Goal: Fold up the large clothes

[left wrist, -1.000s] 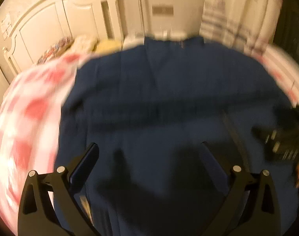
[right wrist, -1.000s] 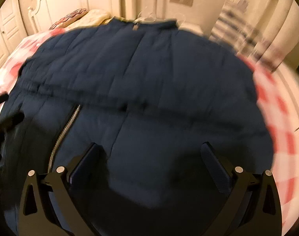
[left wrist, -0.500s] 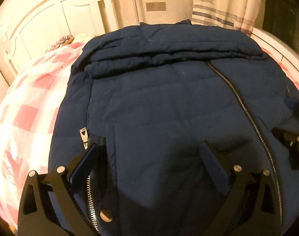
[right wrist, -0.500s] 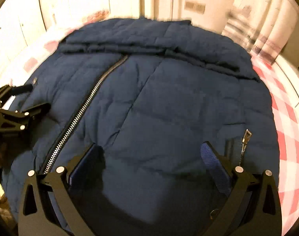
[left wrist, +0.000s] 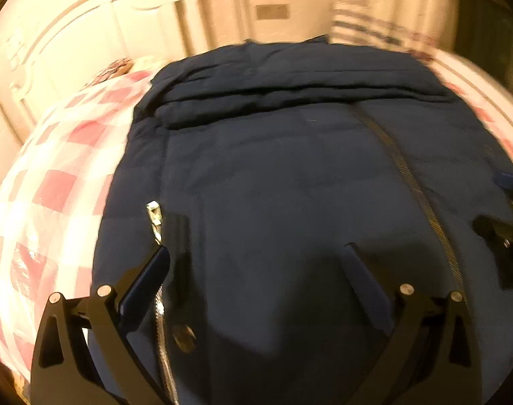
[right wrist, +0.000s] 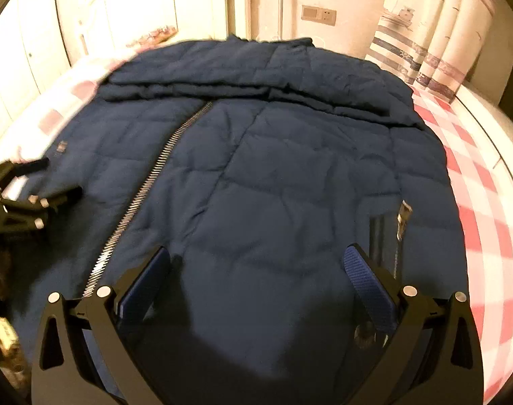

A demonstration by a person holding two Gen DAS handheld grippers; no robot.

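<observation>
Jacket (right wrist: pixel 273 175), navy and quilted, lies spread across the frame's centre on the checked bedspread (right wrist: pixel 475 168), front up for folding. Left gripper (left wrist: pixel 256 263) and right gripper (right wrist: pixel 256 263) hover at bottom centre, jaws apart, empty.

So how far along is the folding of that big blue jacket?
Early to midway, I'd judge. Done: the jacket lies zipped and flat on the checked bedspread, with a folded band across its far end. In hand: nothing; the left gripper and right gripper are both open above the near part. Left: the near part and sides still look unfolded.
</observation>
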